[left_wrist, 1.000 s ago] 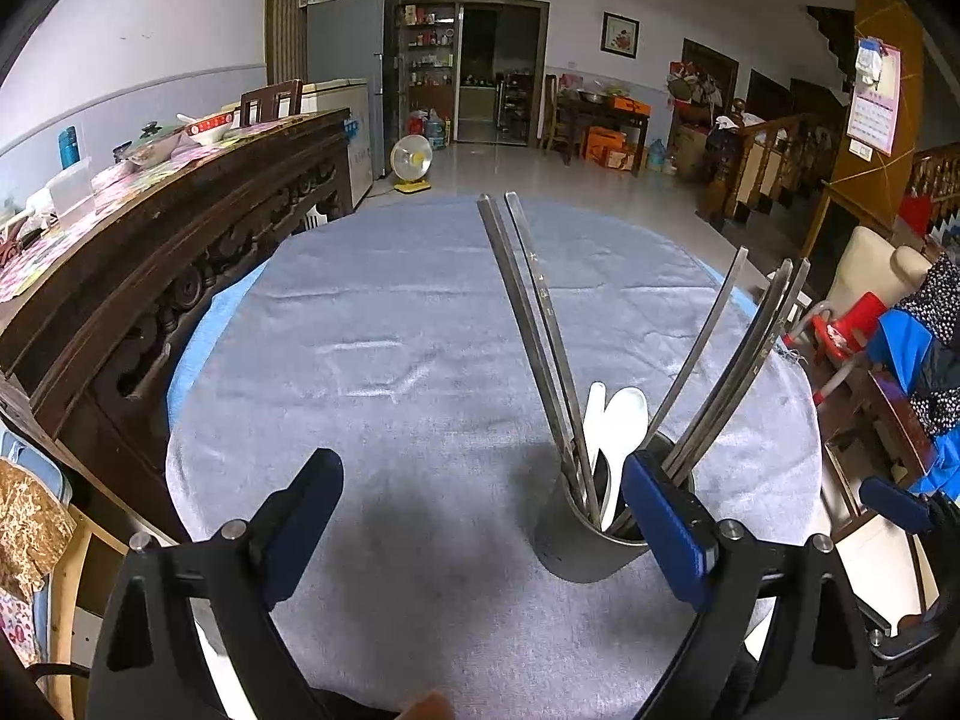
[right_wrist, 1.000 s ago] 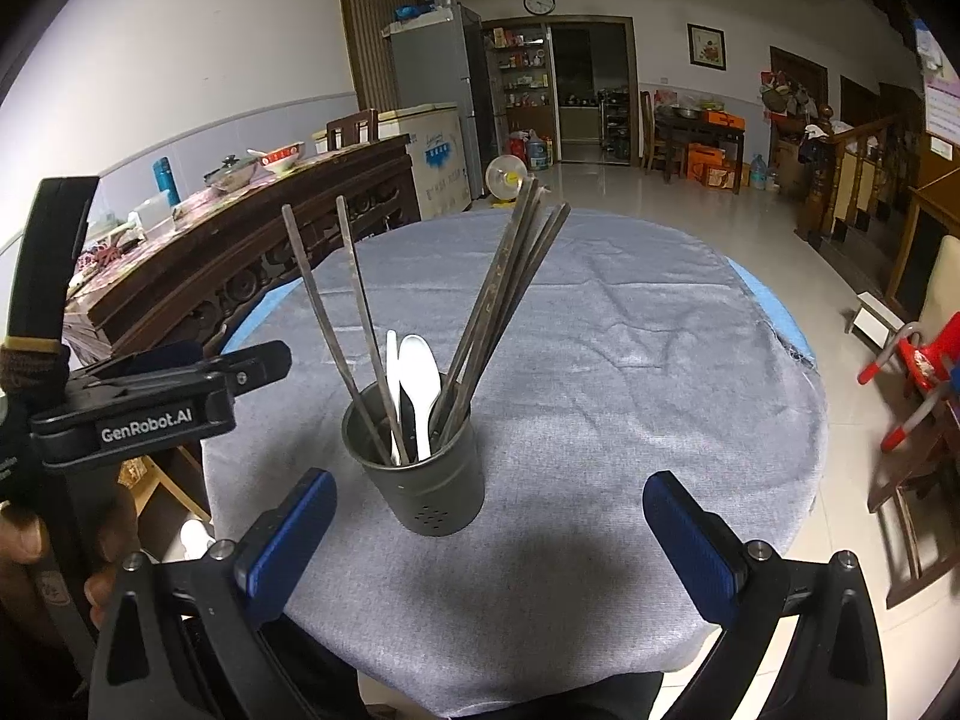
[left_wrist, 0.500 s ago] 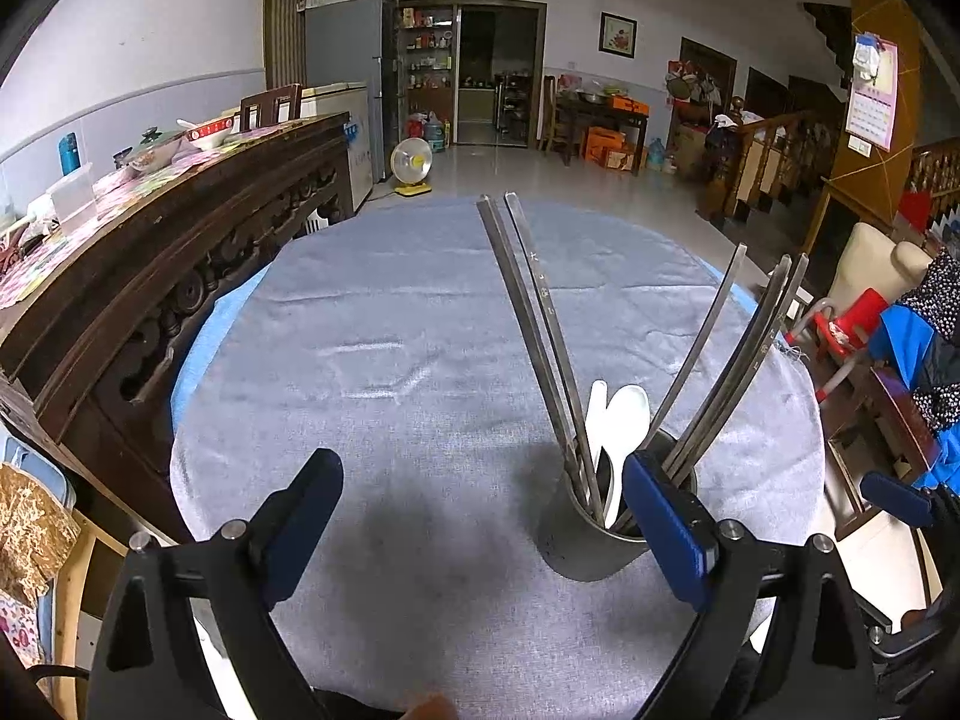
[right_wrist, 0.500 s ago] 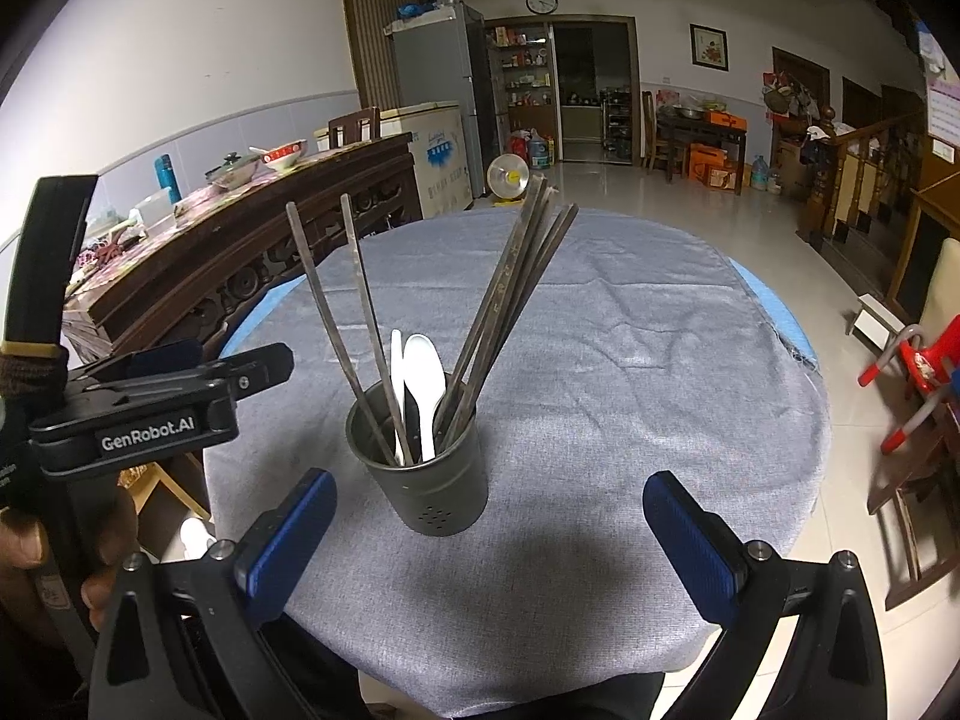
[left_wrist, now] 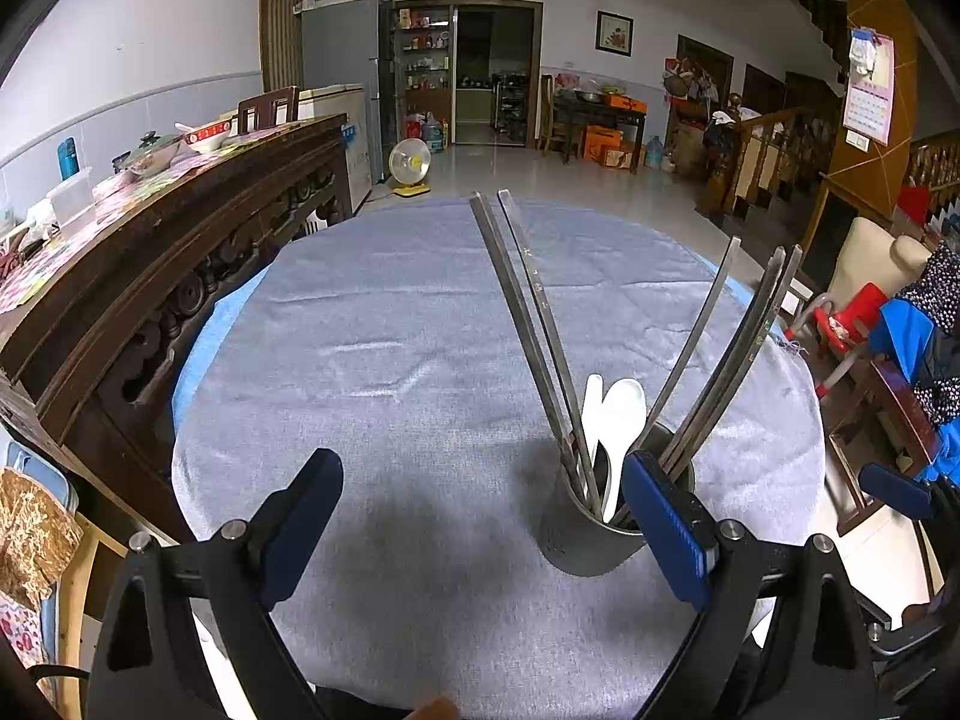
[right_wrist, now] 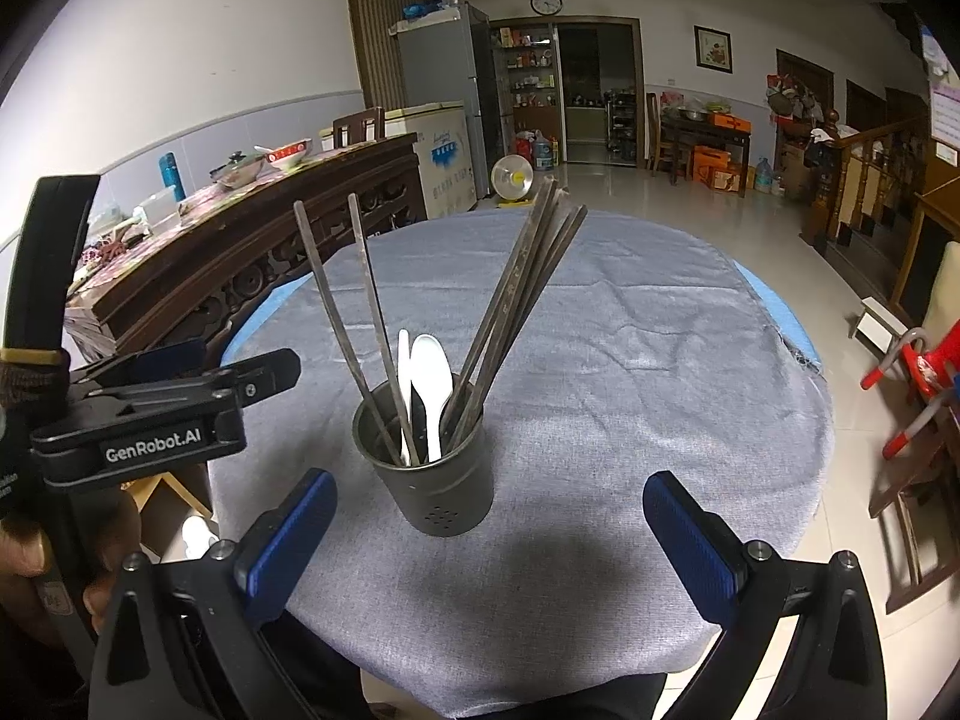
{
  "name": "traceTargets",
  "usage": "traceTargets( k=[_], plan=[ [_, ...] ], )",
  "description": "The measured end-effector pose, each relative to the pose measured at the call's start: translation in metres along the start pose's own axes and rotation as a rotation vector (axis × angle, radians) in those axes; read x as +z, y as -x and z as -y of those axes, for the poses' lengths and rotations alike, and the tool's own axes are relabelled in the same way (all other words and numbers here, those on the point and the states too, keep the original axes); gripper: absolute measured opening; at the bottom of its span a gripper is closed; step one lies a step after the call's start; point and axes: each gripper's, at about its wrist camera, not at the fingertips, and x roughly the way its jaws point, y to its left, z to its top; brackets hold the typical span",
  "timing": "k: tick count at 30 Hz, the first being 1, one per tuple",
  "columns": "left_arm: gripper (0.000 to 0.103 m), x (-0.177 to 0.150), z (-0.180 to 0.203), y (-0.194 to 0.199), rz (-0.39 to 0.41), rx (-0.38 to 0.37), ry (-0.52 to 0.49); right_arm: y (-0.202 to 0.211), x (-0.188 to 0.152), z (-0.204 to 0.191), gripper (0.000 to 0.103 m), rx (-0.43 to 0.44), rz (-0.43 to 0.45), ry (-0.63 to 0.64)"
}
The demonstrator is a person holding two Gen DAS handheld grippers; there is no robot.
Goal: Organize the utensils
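At the far left of the right wrist view, a hand [right_wrist: 36,564] grips the black body of the left tongs [right_wrist: 144,420], seen side-on with a "GenRobot.AI" label; from this angle I cannot tell how its fingers stand. The left wrist view settles it: the left tongs [left_wrist: 486,516] are spread wide apart, empty, hovering low over the near part of the bench [left_wrist: 390,330], a round top under a grey-blue cloth. Its right blue pad [left_wrist: 666,534] sits just in front of the holder's rim, and whether it touches cannot be told.

Along the left wall runs a carved dark wooden sideboard [right_wrist: 252,264] carrying bowls and containers.

Near the middle of the right wrist view stands the utensil holder [right_wrist: 432,474], a grey metal cup, upright on the cloth toward the near edge of the bench. Inside it, two metal chopsticks [right_wrist: 336,312] lean left, two white spoons [right_wrist: 429,384] stand in the centre with bowls up, and a bundle of further chopsticks [right_wrist: 522,294] leans right. In the left wrist view the same holder [left_wrist: 576,540] sits at right of centre, its spoons [left_wrist: 621,414] between the splayed sticks.

The right tongs [right_wrist: 489,534] are also wide apart and hold nothing, their blue pads [right_wrist: 690,540] flanking the holder from the near side, clear of it.

To the right, beyond the bench edge, a red chair [right_wrist: 918,372] stands on the tiled floor [right_wrist: 690,210].
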Motion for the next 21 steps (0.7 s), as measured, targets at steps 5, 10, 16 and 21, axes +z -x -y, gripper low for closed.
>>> traceTargets(
  k=[5,10,16,21],
  plan=[
    [0.094,0.0004,0.0001,0.0010,0.003,-0.001,-0.003,-0.0006,0.0004,0.0010,0.103,0.001,-0.003,-0.001],
    [0.094,0.0010,-0.0016,0.0008,0.004,-0.017,0.004,-0.0009,0.0007,0.0017,0.103,0.000,-0.006,-0.004],
    [0.096,0.0013,0.0019,0.0004,0.005,-0.032,-0.010,-0.0012,0.0009,0.0021,0.103,-0.001,-0.007,-0.006],
    [0.096,0.0017,0.0028,0.0017,0.005,-0.048,-0.011,-0.0016,0.0018,0.0012,0.103,-0.002,-0.005,-0.008]
  ],
)
